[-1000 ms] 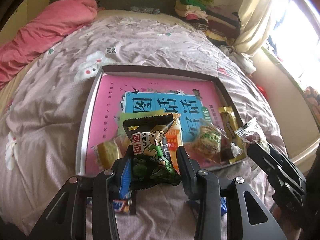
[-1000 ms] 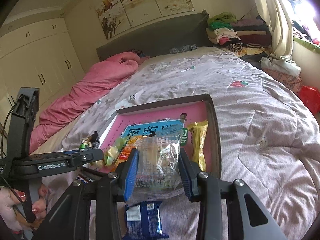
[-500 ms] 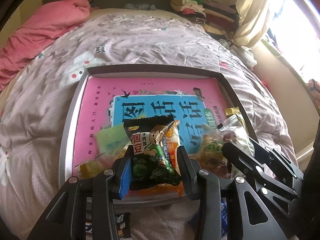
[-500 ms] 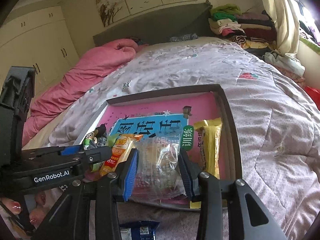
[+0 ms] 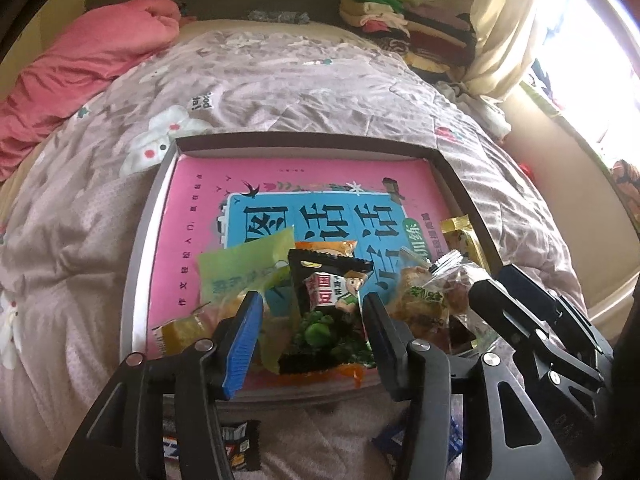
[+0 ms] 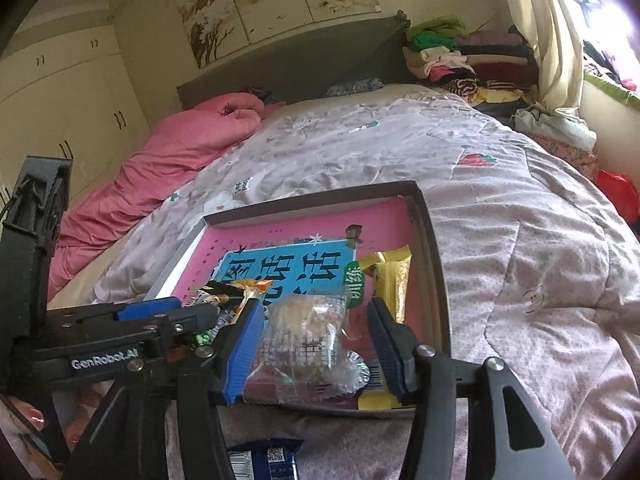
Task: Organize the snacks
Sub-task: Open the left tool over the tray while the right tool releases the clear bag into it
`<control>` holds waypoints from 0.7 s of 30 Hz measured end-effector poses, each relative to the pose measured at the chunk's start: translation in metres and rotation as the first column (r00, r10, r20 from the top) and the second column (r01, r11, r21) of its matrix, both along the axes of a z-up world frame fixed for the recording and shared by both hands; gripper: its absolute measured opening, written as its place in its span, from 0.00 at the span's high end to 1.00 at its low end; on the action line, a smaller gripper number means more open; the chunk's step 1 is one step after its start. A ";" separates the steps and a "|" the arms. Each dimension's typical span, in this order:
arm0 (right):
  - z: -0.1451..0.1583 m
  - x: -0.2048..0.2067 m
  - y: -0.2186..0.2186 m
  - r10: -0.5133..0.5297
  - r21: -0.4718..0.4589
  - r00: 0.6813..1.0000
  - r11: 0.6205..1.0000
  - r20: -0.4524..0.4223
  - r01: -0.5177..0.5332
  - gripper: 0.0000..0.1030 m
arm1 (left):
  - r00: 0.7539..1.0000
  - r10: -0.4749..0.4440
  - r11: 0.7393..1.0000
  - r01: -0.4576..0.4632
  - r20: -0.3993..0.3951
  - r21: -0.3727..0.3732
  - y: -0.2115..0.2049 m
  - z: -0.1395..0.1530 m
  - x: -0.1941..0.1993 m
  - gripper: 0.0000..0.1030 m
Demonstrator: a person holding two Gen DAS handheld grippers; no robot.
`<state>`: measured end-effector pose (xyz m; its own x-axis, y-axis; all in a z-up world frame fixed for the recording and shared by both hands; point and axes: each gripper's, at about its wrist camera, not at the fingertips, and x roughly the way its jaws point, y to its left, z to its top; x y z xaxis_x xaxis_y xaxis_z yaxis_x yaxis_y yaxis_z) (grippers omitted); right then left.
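A shallow box tray lined with a pink and blue book lies on the bed. My left gripper is open above the tray's near edge; a black-and-green pea snack packet lies loose between its fingers on other packets. My right gripper is open too; a clear-wrapped pastry packet lies in the tray between its fingers. A yellow bar lies along the tray's right wall. A green packet and an orange packet lie near the peas.
A blue packet and a dark packet lie on the quilt in front of the tray. A pink duvet is bunched at the left. Folded clothes are stacked at the headboard's right. The right gripper body crowds the tray's right corner.
Both grippers moved forward over the tray and opened. The pea packet dropped from the left fingers onto the tray's pile; the pastry packet left the right fingers and lies in the tray.
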<state>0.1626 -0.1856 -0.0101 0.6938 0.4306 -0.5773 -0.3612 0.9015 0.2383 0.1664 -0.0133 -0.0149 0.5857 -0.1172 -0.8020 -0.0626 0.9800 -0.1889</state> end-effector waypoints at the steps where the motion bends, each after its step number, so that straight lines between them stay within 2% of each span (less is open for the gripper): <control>1: 0.001 0.000 0.000 0.000 0.002 1.000 1.000 0.001 0.000 0.45 | 1.000 -0.001 1.000 0.001 0.004 -0.003 0.002 0.002 -0.003 0.47; 7: 0.014 -0.016 -0.004 0.014 0.021 0.998 1.000 0.060 -0.015 0.38 | 0.999 0.019 1.000 -0.019 0.035 -0.008 0.016 0.016 -0.018 0.46; 13: 0.027 -0.031 -0.003 0.043 0.041 0.994 0.998 0.105 -0.047 0.31 | 0.997 0.039 0.999 -0.038 0.061 -0.013 0.035 0.033 -0.033 0.35; 16: 0.028 -0.038 -0.004 0.052 0.047 0.994 0.997 0.096 -0.057 0.28 | 0.997 0.050 0.999 -0.051 0.055 0.006 0.043 0.034 -0.047 0.34; 21: 0.025 -0.047 -0.005 0.060 0.067 0.997 0.996 0.055 -0.064 0.27 | 0.999 0.047 0.998 -0.047 0.006 0.029 0.049 0.018 -0.067 0.33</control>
